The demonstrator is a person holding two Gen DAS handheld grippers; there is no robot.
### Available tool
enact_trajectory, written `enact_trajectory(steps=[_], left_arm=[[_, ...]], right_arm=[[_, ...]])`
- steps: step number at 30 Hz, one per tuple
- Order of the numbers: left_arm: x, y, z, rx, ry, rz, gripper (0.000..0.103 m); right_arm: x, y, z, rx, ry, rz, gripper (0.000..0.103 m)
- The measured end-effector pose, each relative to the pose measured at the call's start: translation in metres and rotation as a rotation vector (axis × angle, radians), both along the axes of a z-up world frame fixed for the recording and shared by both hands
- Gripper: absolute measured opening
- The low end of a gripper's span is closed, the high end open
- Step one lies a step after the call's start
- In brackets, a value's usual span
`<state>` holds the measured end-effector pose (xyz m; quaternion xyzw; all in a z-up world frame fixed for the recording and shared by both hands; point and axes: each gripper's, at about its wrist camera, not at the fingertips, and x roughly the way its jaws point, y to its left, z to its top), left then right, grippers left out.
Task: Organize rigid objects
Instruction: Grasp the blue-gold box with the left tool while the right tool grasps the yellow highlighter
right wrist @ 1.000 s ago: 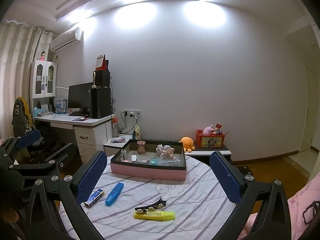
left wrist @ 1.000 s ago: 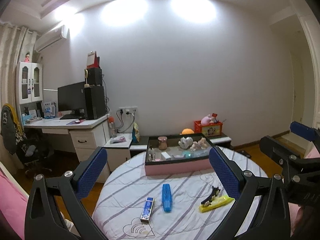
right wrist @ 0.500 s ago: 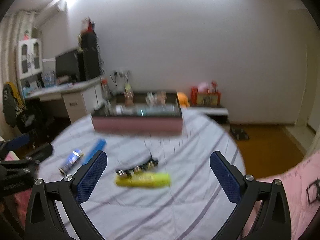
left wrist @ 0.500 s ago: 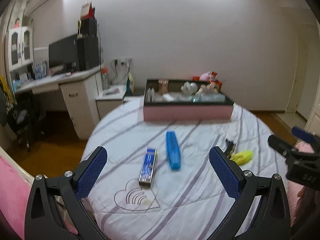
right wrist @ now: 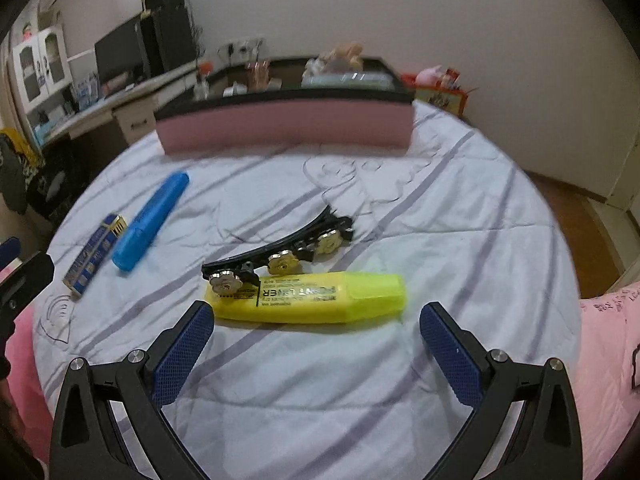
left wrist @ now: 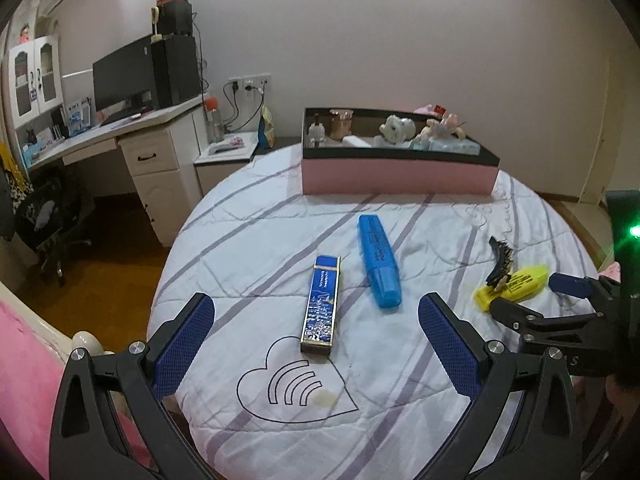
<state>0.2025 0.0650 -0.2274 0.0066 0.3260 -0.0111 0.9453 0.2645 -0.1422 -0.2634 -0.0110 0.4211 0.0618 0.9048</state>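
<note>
On the round quilted table [left wrist: 400, 360] lie a narrow dark-blue box [left wrist: 321, 304], a blue highlighter [left wrist: 379, 255], a black hair clip [left wrist: 498, 258] and a yellow highlighter [left wrist: 516, 286]. My left gripper [left wrist: 316, 346] hangs open just short of the blue box. My right gripper [right wrist: 316, 350] is open, close above the table, right in front of the yellow highlighter [right wrist: 308, 298]; the hair clip [right wrist: 280, 258] with gold studs lies just behind it. The blue highlighter [right wrist: 150, 220] and blue box [right wrist: 94, 254] sit to its left. A pink box [left wrist: 400, 170] stands at the far side.
The pink box [right wrist: 284, 124] holds a cup, figurines and small bottles. A white desk [left wrist: 120, 136] with a monitor and an office chair [left wrist: 52, 216] stand left of the table. Pink bedding [right wrist: 608, 344] borders the right edge. The right gripper's frame [left wrist: 560, 312] shows at right.
Both grippers have tilted down and moved in toward the table. The objects now fill much more of each view. Both stay open.
</note>
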Motion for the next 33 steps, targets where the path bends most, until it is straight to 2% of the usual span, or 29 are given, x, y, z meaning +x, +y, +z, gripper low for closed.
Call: enact_trajectory(steps=[6, 13, 15, 17, 20, 23, 26, 28, 29, 31, 33], left_arm=[[0.008, 0.002, -0.009, 0.0, 0.034, 0.004, 0.103], [0.013, -0.006, -0.015, 0.013, 0.061, -0.012, 0.103], [0.013, -0.008, -0.017, 0.026, 0.073, -0.022, 0.103], [0.012, -0.008, -0.018, 0.035, 0.075, -0.021, 0.103], [0.011, -0.007, -0.017, 0.015, 0.072, -0.02, 0.103], [0.012, -0.009, -0.016, 0.001, 0.075, -0.029, 0.103], [0.012, -0.013, -0.016, 0.015, 0.077, -0.03, 0.103], [0.012, -0.013, -0.016, 0.018, 0.083, -0.028, 0.103], [0.011, -0.013, -0.016, 0.018, 0.084, -0.026, 0.103], [0.01, -0.01, -0.016, 0.016, 0.087, -0.014, 0.103], [0.009, -0.006, -0.016, 0.013, 0.086, -0.003, 0.103]], right_arm=[[0.014, 0.01, -0.004, -0.032, 0.044, 0.044, 0.103], [0.02, 0.001, -0.001, -0.065, 0.035, 0.035, 0.103], [0.022, -0.008, 0.001, -0.026, 0.037, 0.024, 0.103], [0.021, -0.015, 0.004, 0.007, 0.027, 0.085, 0.103], [0.025, -0.023, 0.009, -0.02, -0.004, 0.129, 0.103], [0.033, -0.024, 0.007, -0.02, 0.016, 0.16, 0.103], [0.03, -0.011, 0.006, -0.071, 0.004, 0.214, 0.087], [0.024, -0.006, 0.008, -0.058, -0.014, 0.252, 0.056], [0.022, -0.004, 0.009, -0.056, -0.014, 0.254, 0.052], [0.017, -0.005, 0.01, -0.037, -0.023, 0.244, 0.036], [0.01, -0.011, 0.012, 0.002, -0.041, 0.223, 0.027]])
